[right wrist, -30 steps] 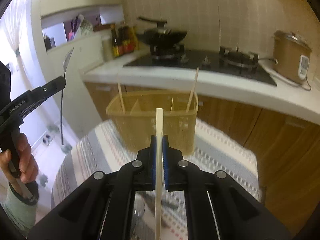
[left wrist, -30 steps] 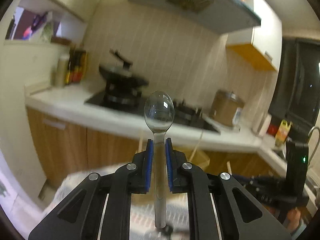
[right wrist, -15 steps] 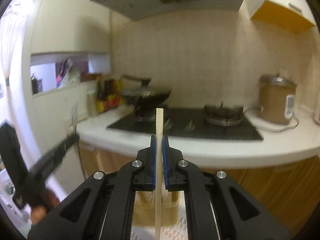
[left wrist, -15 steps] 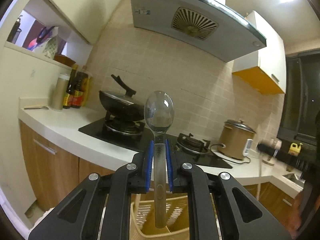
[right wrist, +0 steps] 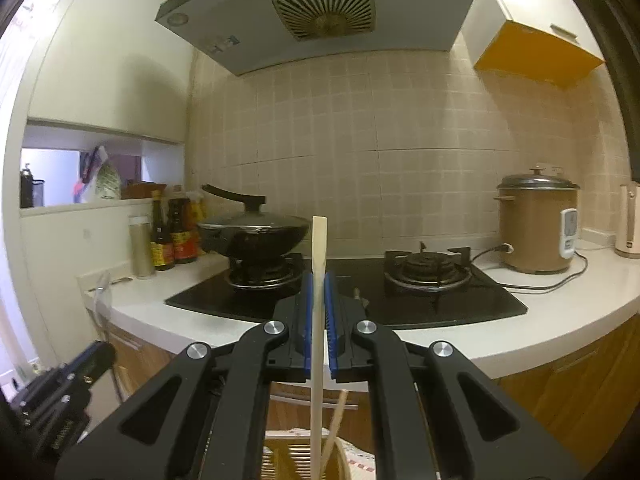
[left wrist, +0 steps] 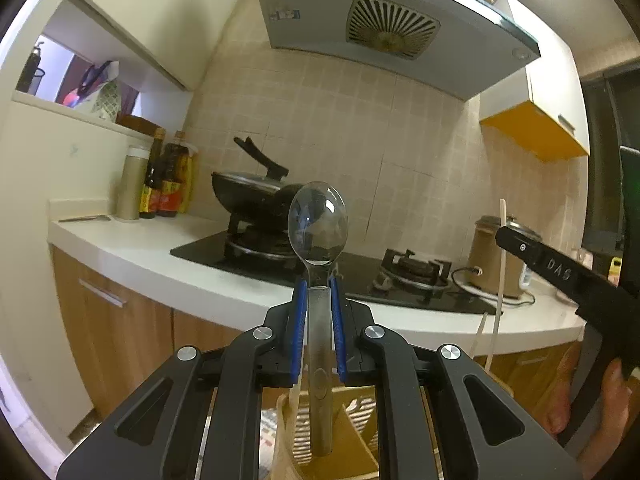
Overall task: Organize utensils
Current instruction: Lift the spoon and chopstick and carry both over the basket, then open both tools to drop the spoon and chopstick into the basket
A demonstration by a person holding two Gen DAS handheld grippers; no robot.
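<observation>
My left gripper (left wrist: pixel 318 286) is shut on a clear plastic spoon (left wrist: pixel 318 224), held upright with its bowl on top. The spoon's handle hangs over a yellow slatted basket (left wrist: pixel 352 440) at the bottom edge. My right gripper (right wrist: pixel 319 292) is shut on a pale wooden chopstick (right wrist: pixel 319 244), also upright, its lower end reaching into the basket (right wrist: pixel 280 460) beside another chopstick (right wrist: pixel 334 428). In the left wrist view the right gripper (left wrist: pixel 506 236) shows at the right with its chopstick (left wrist: pixel 500 264) and a hand (left wrist: pixel 592 400). In the right wrist view the left gripper (right wrist: pixel 104 354) and spoon (right wrist: pixel 100 292) are at the lower left.
Behind the basket runs a white counter (right wrist: pixel 520 332) with a black hob (right wrist: pixel 400 300). A lidded wok (right wrist: pixel 252 232) sits on the left burner, a brown rice cooker (right wrist: pixel 536 224) stands at the right and sauce bottles (right wrist: pixel 172 232) at the left. A range hood (right wrist: pixel 320 12) hangs above.
Both views have swung up from the table to the kitchen wall, and the basket now lies at their bottom edge under both utensils. The right gripper has come into the left view's right side.
</observation>
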